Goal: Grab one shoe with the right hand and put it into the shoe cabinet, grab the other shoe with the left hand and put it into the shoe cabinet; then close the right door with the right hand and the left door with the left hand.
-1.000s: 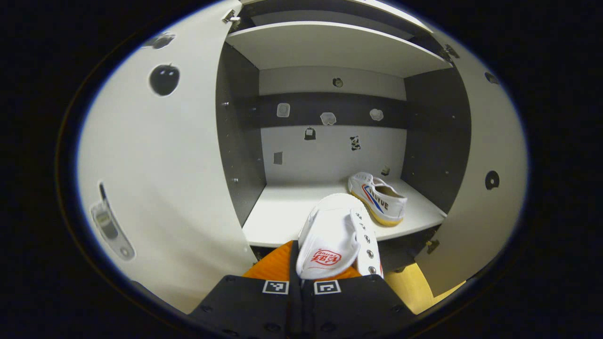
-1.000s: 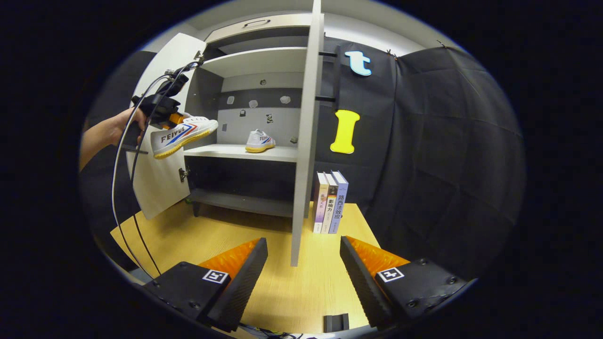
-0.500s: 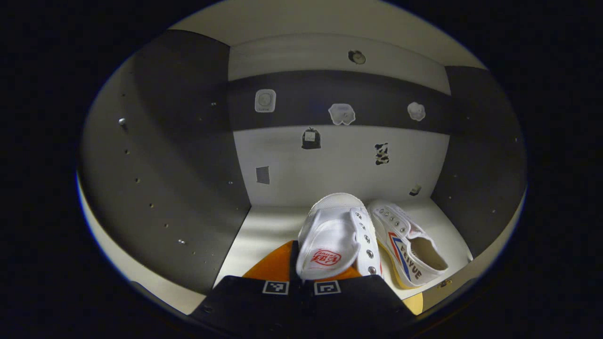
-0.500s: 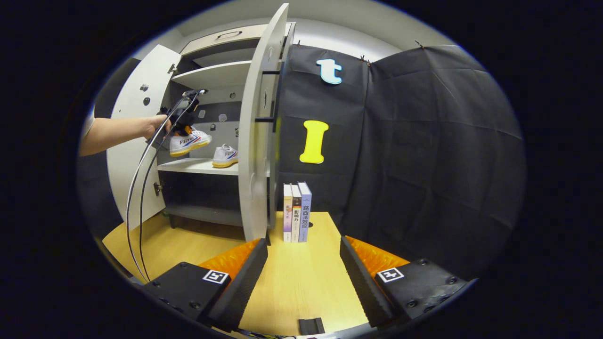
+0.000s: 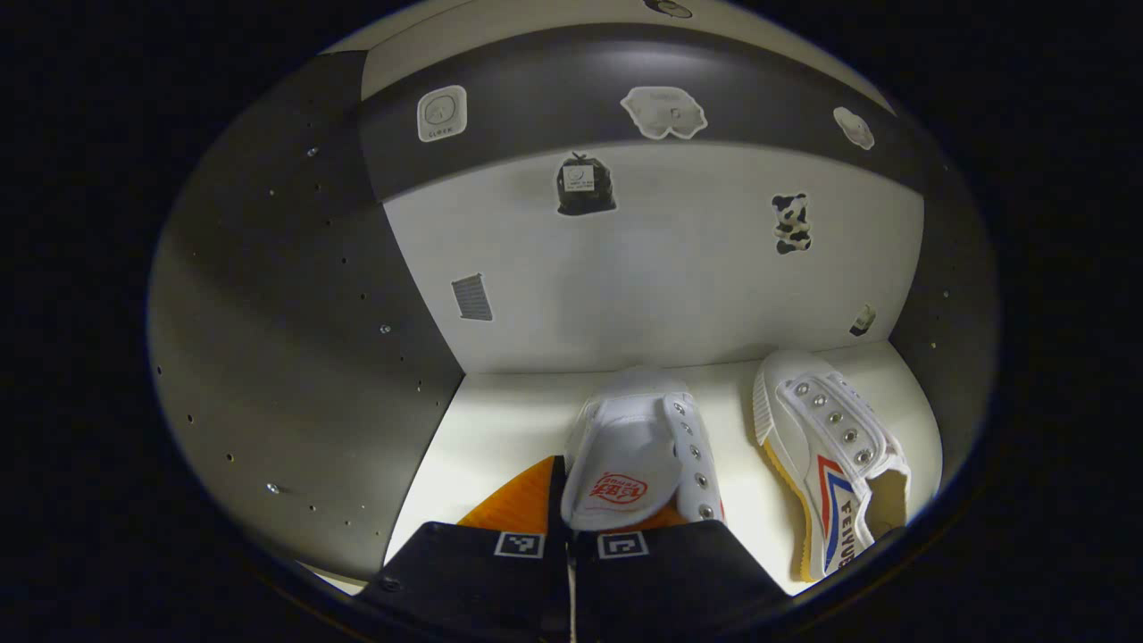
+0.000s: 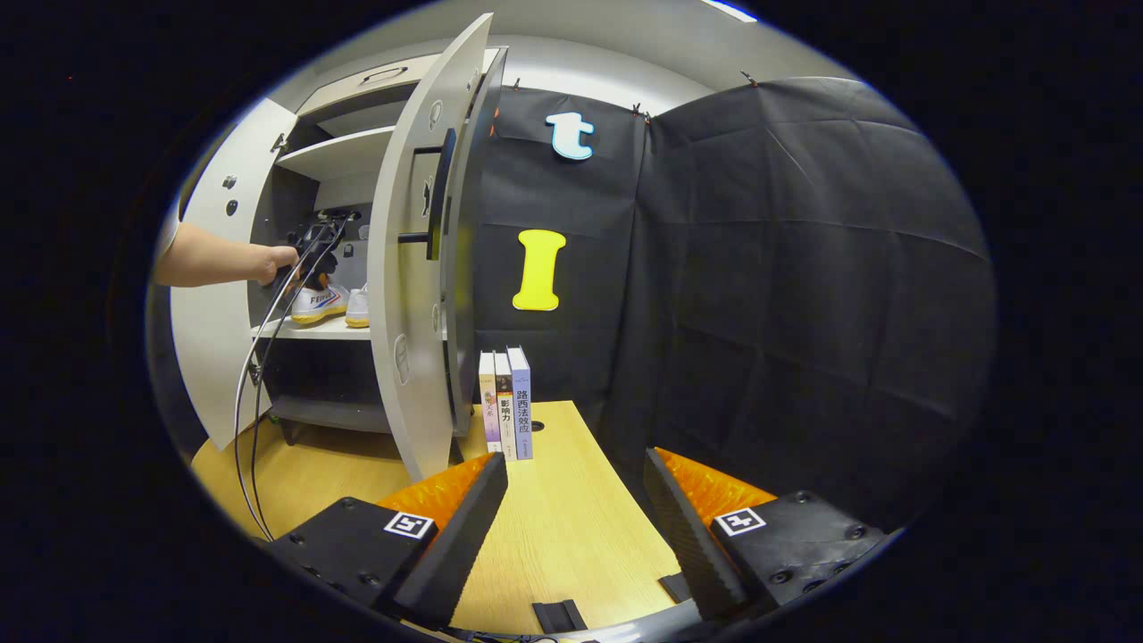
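In the left gripper view, the left tongs (image 5: 571,522) were closed on the held shoe (image 5: 638,460), gripping it at the heel end with the toe pointing toward the back wall of the shoe cabinet (image 5: 295,357), deep inside the compartment and low over the shelf (image 5: 500,420). The other shoe (image 5: 835,455) lay on that shelf just beside it to the right, apart from it by a narrow strip of bare shelf. To finish this step well, it seemed best to lower the sole flat onto the shelf before letting go, keeping parallel to the resting shoe so the two did not knock, then to draw straight back. In the right gripper view, the right tongs (image 6: 576,522) stood open and empty above the table (image 6: 554,536), well apart from the cabinet. A hand (image 6: 268,263) reached the left tongs into the compartment past the left door (image 6: 201,357), both shoes showing at the shelf's edge. The right door (image 6: 406,295) stood open between the right tongs and the shelf, near some upright books (image 6: 504,402).
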Demonstrator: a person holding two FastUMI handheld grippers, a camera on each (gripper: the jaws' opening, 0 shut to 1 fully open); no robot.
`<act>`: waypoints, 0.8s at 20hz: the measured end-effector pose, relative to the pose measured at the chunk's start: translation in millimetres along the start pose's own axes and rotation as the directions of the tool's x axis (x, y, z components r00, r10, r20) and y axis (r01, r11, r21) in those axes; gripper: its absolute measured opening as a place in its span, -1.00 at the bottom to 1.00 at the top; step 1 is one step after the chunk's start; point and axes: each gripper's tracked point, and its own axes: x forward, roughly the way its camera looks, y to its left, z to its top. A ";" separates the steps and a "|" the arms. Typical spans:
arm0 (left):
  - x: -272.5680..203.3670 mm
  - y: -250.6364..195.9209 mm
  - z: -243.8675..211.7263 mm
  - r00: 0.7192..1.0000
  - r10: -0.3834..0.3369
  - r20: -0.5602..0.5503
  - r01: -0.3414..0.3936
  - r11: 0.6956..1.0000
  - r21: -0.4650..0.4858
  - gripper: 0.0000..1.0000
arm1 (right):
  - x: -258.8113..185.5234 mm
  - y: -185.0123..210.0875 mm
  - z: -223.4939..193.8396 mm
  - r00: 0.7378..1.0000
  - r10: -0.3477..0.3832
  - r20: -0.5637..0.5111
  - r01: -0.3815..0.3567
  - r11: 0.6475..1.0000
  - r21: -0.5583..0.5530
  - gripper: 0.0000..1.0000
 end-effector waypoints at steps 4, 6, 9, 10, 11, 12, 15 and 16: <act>-15.4 -1.8 -0.6 0.999 -0.047 0.013 0.048 0.998 -0.045 -0.54 | 7.1 8.3 7.2 1.000 0.022 0.013 -0.022 1.000 -0.001 0.96; -34.8 2.9 2.2 0.997 -0.063 0.049 0.064 0.998 -0.018 0.07 | 11.4 15.3 12.9 0.999 0.039 0.029 -0.039 0.999 -0.002 0.96; -75.0 -2.9 -6.0 0.984 -0.148 0.103 0.149 0.989 0.004 0.72 | 19.7 25.7 14.1 0.998 0.056 0.033 -0.057 0.998 0.040 0.96; -91.8 -1.8 -8.8 0.979 -0.159 0.129 0.160 0.987 0.004 0.79 | 22.3 28.3 14.8 0.998 0.057 0.034 -0.059 0.997 0.051 0.96; -109.7 -0.2 -11.2 0.973 -0.166 0.162 0.168 0.986 0.006 0.90 | 25.4 30.4 17.6 0.997 0.061 0.038 -0.063 0.996 0.062 0.96; -129.3 2.5 -13.5 0.965 -0.167 0.202 0.169 0.986 0.006 0.95 | 27.3 32.7 20.9 0.997 0.064 0.045 -0.067 0.995 0.069 0.96; -188.5 7.4 -24.4 0.926 -0.177 0.334 0.190 0.982 -0.005 0.95 | 31.4 38.4 30.3 0.995 0.079 0.061 -0.083 0.994 0.070 0.96; -206.2 4.1 -33.4 0.910 -0.199 0.363 0.211 0.977 0.007 0.95 | 32.4 39.5 33.9 0.994 0.085 0.063 -0.089 0.994 0.070 0.96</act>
